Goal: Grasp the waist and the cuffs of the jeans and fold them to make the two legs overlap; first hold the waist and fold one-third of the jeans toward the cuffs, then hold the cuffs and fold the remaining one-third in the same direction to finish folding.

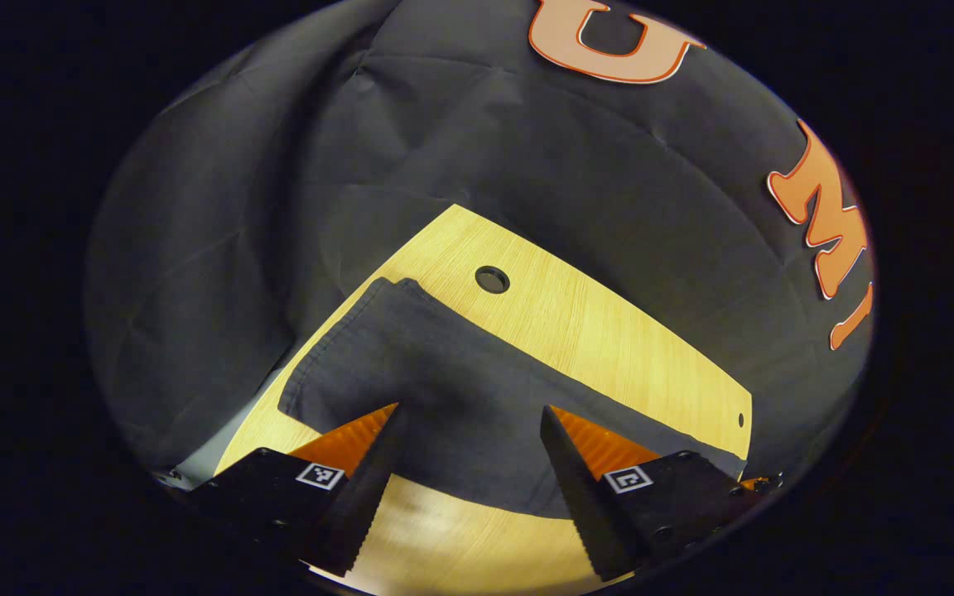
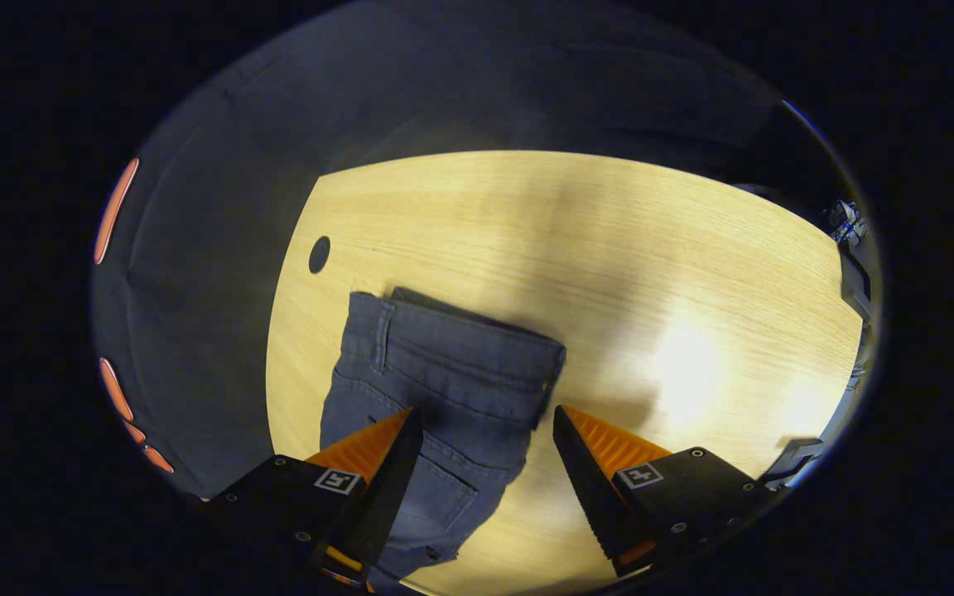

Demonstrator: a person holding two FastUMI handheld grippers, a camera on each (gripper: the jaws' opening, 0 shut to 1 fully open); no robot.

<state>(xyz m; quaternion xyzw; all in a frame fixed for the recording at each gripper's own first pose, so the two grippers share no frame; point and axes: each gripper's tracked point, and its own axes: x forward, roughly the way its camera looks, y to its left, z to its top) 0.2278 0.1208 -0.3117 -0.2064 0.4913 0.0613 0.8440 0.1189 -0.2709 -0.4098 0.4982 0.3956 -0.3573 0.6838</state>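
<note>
Dark blue jeans [image 2: 444, 372] lie flat on the wooden table [image 2: 609, 248], legs overlapped. My right gripper [image 2: 484, 422] hovers over the waist [image 2: 469, 348], fingers spread apart. My left gripper [image 1: 470, 418], also spread, hangs above the cuffs [image 1: 344, 348], gripping nothing.

Nothing readable stands anywhere here. The only signs are small square black-and-white coded markers [image 1: 319, 475], one on the black body behind each finger of the left claw [image 1: 470, 422], and a like pair of markers [image 2: 338, 480] behind the fingers of the right claw [image 2: 487, 422]; they are patterns, not letters or numbers. The dark blue denim jeans [image 2: 444, 389] lying ahead of the right claw show stitching and a waistband but no label that can be made out.
</note>
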